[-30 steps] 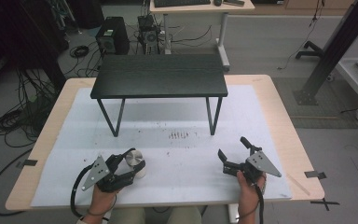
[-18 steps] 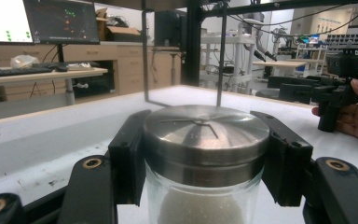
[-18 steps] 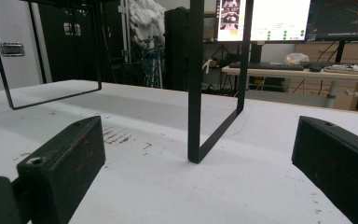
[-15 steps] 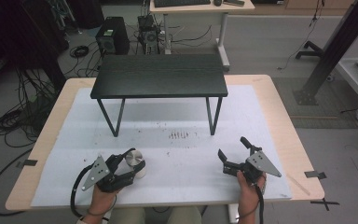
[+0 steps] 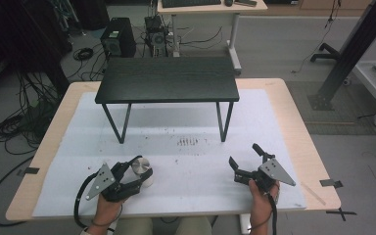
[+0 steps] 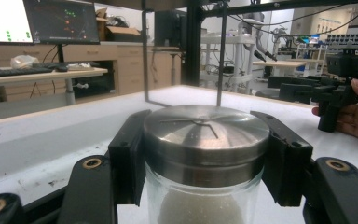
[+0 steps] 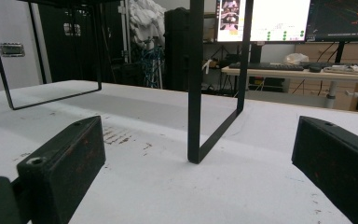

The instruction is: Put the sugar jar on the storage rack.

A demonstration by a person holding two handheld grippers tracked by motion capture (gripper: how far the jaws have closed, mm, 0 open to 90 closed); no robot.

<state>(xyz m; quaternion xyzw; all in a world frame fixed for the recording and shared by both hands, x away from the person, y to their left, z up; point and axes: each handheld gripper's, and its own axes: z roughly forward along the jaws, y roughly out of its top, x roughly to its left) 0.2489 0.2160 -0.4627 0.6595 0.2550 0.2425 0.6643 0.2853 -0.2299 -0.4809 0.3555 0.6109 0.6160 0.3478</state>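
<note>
We see the left gripper (image 5: 136,177) with its fingers (image 6: 129,158) clamped on either side of a glass jar (image 6: 205,196) with a steel lid (image 6: 206,128), standing at the table's (image 5: 293,122) near left. The right gripper (image 5: 247,164) rests near right, fingers (image 7: 60,163) spread wide, holding nothing, facing the black stand (image 5: 166,85).

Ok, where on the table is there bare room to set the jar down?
The white mat is bare between the left claw holding the jar and the right claw. Under the black stand, between its legs, is open too. The near left corner is crowded by the hand.
</note>
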